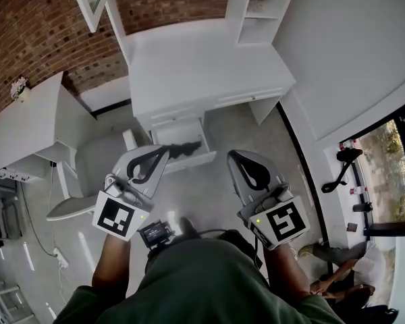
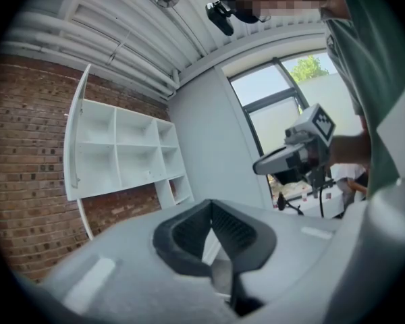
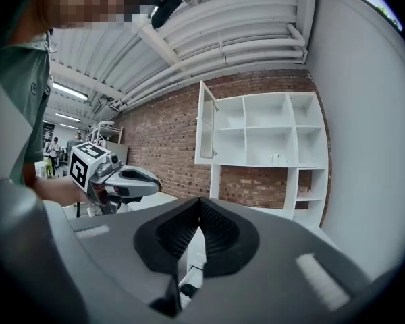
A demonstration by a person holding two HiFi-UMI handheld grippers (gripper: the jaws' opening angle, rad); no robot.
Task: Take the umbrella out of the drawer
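Umbrella (image 1: 187,147) inside open drawer (image 1: 167,133)

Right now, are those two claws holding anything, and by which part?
Nothing is held. The left gripper and the right gripper are both shut and empty; the umbrella lies untouched in the open drawer.

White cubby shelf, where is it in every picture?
Head view: the white cubby shelf is at the top, right of middle, above the desk.
Left gripper view: the white cubby shelf is left of middle.
Right gripper view: the white cubby shelf is right of middle.
Shared landmark: the brick wall behind it.
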